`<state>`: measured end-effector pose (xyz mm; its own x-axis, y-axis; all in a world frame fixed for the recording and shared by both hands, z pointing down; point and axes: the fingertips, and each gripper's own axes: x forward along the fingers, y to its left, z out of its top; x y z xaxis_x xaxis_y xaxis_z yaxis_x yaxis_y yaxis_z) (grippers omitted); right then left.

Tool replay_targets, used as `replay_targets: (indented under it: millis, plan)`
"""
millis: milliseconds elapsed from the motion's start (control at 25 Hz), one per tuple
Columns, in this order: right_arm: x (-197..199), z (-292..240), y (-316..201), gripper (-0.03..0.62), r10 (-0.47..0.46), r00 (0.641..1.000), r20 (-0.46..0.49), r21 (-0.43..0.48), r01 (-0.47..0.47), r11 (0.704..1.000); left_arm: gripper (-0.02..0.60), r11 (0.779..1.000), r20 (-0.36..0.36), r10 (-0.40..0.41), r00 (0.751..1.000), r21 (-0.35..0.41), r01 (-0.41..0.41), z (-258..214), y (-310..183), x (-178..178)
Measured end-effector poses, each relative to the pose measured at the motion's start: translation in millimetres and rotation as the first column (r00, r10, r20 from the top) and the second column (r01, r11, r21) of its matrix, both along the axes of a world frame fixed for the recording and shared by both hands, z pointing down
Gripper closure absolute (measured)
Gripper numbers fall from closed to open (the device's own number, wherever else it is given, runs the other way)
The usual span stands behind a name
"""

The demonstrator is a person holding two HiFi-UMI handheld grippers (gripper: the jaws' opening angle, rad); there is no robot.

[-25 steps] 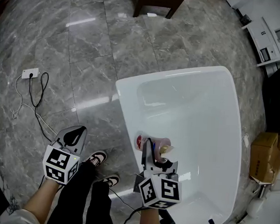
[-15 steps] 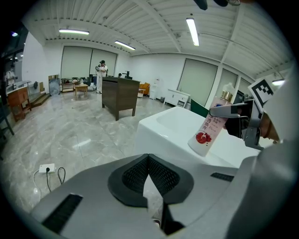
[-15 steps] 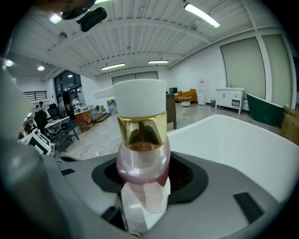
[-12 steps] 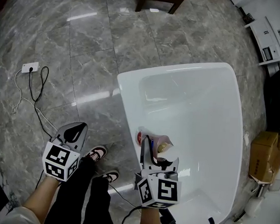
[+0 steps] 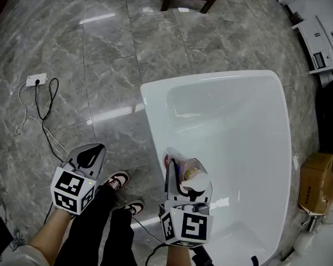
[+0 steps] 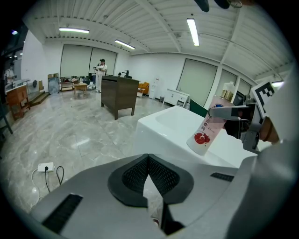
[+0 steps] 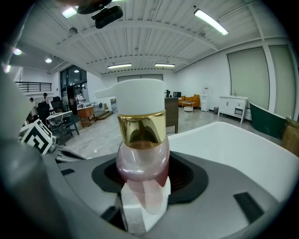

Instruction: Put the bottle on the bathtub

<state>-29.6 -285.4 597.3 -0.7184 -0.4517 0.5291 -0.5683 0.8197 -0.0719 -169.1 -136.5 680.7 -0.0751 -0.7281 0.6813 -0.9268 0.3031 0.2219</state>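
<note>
- bottle-to-bathtub job in its carrying stage: the person stands on the grey stone floor (image 5: 104, 53) at the tub's near corner, with the bottle in the air and not yet set down.
- the right gripper (image 5: 186, 184) is clamped on the bottle (image 7: 142, 154), its pads pressing the pink body just under the gold collar and white cap.
- seen from the left gripper's side, the bottle leans. its base, with a red fruit label, points down and away from the holder and hangs over the white rim of the bathtub (image 5: 152, 114). it appears clear of the rim, though the gap is hard to judge.
- the left gripper (image 5: 89, 157) is out over the floor, well apart from the tub, its jaws pressed together on nothing.
- the next move, by my reckoning, calls for bringing the bottle upright, lowering its base squarely onto the flat rim surface, and only then easing the grip.
- the rim looks narrow and glossy, so a tilted landing could send the bottle sliding into the basin or off to the floor.
- a power strip (image 5: 35, 84) and its cable lie on the floor off to the left, away from the work.
</note>
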Motion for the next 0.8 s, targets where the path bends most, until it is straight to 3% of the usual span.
replay_targets:
  millis: [600, 800]
  plan:
    - [-3, 0, 4, 0.350, 0.007, 1.000, 0.016, 0.063, -0.008, 0.998, 0.566, 1.000, -0.012, 0.003, 1.000, -0.001, -0.003, 2, 8, 2]
    - [-1, 7, 7, 0.344, 0.042, 0.998, 0.045, 0.003, -0.042, 0.999, 0.565, 1.000, -0.010, 0.013, 1.000, -0.001, -0.013, -3, 10, 1]
